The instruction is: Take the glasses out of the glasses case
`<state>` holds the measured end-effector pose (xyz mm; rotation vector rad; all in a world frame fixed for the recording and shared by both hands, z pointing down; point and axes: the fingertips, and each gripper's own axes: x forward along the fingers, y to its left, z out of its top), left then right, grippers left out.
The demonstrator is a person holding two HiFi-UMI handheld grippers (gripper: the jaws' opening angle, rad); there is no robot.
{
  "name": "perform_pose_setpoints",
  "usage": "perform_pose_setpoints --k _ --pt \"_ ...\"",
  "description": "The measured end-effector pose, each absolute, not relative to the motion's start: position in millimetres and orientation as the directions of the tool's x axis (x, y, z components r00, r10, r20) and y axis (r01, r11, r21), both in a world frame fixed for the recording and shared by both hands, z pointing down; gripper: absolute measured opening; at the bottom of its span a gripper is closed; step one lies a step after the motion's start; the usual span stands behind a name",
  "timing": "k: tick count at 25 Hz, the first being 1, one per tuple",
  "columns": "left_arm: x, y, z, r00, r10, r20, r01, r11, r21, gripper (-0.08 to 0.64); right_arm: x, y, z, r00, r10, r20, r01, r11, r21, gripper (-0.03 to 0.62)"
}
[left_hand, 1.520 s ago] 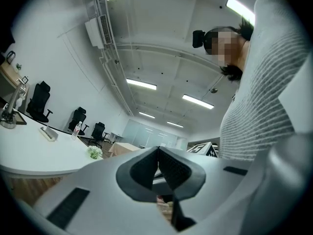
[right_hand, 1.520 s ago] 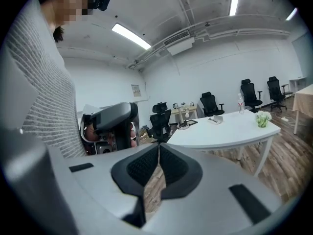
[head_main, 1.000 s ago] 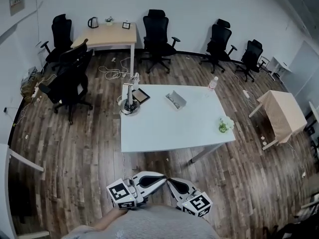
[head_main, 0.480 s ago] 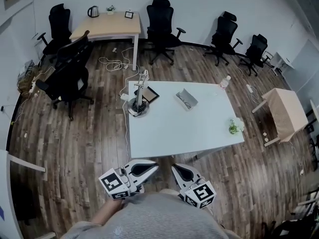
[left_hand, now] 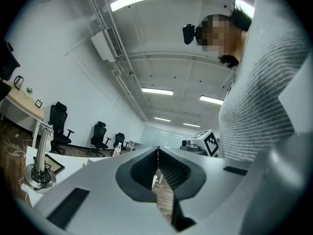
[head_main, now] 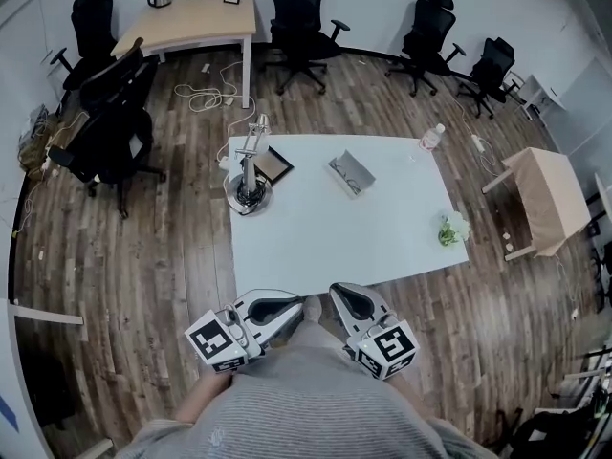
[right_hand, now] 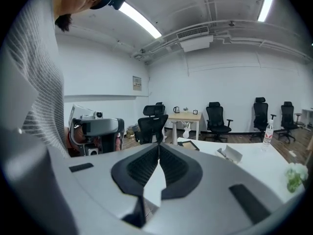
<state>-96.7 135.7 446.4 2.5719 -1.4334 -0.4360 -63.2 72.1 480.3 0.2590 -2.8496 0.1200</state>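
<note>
An open grey glasses case (head_main: pixel 350 173) lies on the far half of the white table (head_main: pixel 316 242), with dark glasses inside it; it also shows as a small open box, the glasses case (right_hand: pixel 229 154), in the right gripper view. My left gripper (head_main: pixel 300 303) and right gripper (head_main: pixel 334 292) hang close to my body just short of the table's near edge, far from the case. Both are shut, tips touching, with nothing between them. In the left gripper view the left gripper (left_hand: pixel 158 149) points up toward the ceiling and the case is not visible.
A desk lamp on a round base (head_main: pixel 247 187) and a dark framed tablet (head_main: pixel 272 164) sit at the table's left. A bottle (head_main: pixel 432 138) stands at the far right corner, a small plant (head_main: pixel 448 229) at the right edge. Office chairs (head_main: pixel 298 12) and side desks (head_main: pixel 191 19) ring the room.
My view has moved closer to the table. Both grippers have risen slightly toward its near edge, still shut.
</note>
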Motion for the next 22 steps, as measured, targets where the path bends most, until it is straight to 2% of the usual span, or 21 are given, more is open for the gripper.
perform_pose_setpoints --k 6,14,22 --pt "-115.1 54.7 439.5 0.463 -0.872 -0.159 -0.825 -0.49 0.281 0.014 -71.4 -3.6 474.3 -0.953 -0.16 0.259 -0.188 0.979 -0.084 0.017" --pt "-99.9 -50.5 429.4 0.468 -0.868 -0.167 -0.828 -0.497 0.259 0.014 -58.7 -90.5 465.6 -0.956 -0.099 0.275 -0.126 0.988 -0.085 0.017" --pt "-97.1 -99.1 428.5 0.447 -0.88 -0.162 -0.842 -0.475 0.256 0.014 -50.5 -145.3 462.3 -0.964 -0.106 0.245 -0.141 0.981 -0.131 0.017"
